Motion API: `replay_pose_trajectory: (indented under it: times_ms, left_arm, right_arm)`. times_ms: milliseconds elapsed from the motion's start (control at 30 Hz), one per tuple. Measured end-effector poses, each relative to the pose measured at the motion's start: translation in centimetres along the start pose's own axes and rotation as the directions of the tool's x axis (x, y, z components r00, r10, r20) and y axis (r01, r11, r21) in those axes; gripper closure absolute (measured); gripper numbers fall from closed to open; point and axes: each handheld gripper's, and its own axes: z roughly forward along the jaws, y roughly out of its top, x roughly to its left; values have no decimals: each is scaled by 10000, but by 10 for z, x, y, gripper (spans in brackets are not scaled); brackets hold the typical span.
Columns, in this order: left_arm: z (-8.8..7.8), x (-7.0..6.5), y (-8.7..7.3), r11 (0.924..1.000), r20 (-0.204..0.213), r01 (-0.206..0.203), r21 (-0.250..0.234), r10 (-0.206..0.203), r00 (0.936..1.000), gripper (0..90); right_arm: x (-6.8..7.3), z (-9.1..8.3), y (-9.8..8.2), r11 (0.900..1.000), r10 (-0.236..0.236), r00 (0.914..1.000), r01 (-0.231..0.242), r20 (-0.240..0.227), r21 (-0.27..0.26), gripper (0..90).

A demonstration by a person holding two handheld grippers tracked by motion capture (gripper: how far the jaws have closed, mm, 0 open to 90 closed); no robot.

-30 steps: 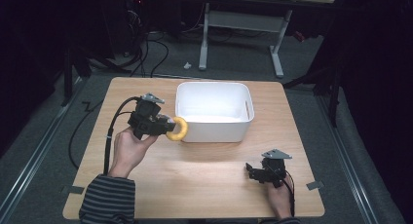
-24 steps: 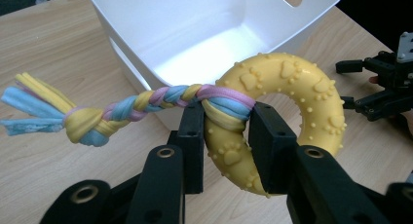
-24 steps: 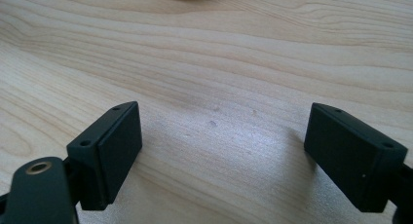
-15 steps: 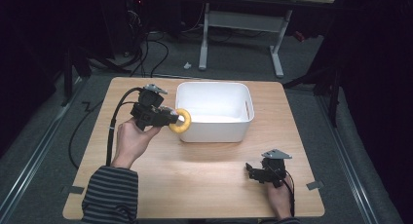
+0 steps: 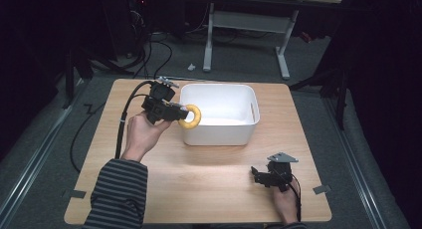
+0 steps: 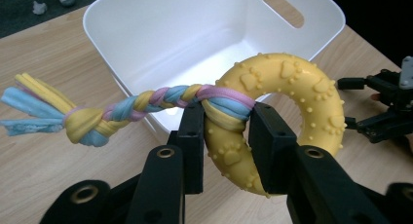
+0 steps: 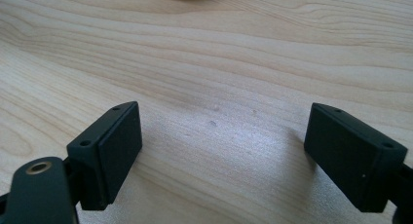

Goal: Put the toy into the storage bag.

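Hand-held gripper, left (image 6: 226, 146): jaws pinched on a yellow ring toy (image 6: 287, 112), gripping the ring's thick band where a braided rope is knotted round it. In the high view this hand-held gripper (image 5: 180, 114) is held above the bench (image 5: 209, 189) at the left wall of the white bin (image 5: 219, 134), with the ring toy (image 5: 191, 117) just at that wall's rim, partly over the edge. A hand (image 5: 142, 134) in a striped sleeve (image 5: 117, 194) carries it; a black cable (image 5: 122, 124) trails from its back.

Ring toy: yellow, studded, moulded with paw prints. Braided rope (image 6: 122, 107) of pink, blue and yellow strands runs out to the left in the left gripper view, ending in a knot and a frayed tassel, hanging clear above the bench beside the bin.

White bin (image 6: 195, 34): rectangular, plastic, slot handle in the far wall, standing upright on the far middle part of the bench.

Hand-held gripper, right (image 7: 224, 156): jaws spread wide, nothing between them, lying low over bare wood. In the high view it (image 5: 259, 176) sits at the near right part of the bench, well apart from the bin, held by the other hand (image 5: 284, 204), with a grey three-cornered plate on top.

Bench: light wood, rectangular, on a grey carpeted floor (image 5: 45, 149).
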Motion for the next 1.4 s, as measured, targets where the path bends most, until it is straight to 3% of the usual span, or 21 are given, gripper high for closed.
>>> replay_pose_trajectory:
  times_ms: [333, 667, 1400]
  left_arm:
    - [10, -1, 15, 9999, -86, -73, 141, 74, 9999, 680]
    - [24, -1, 29, 9995, 115, -55, 295, 52, 9999, 679]
    - [64, 2, 43, 9959, -317, 134, 890, -106, 9994, 679]
  right_arm:
    - [0, 0, 0, 10000, 1, 10000, -1, 2, 1, 137]
    - [0, 0, 0, 10000, 0, 10000, 0, 0, 0, 138]
    - [0, 0, 0, 10000, -2, 10000, 2, 3, 2, 137]
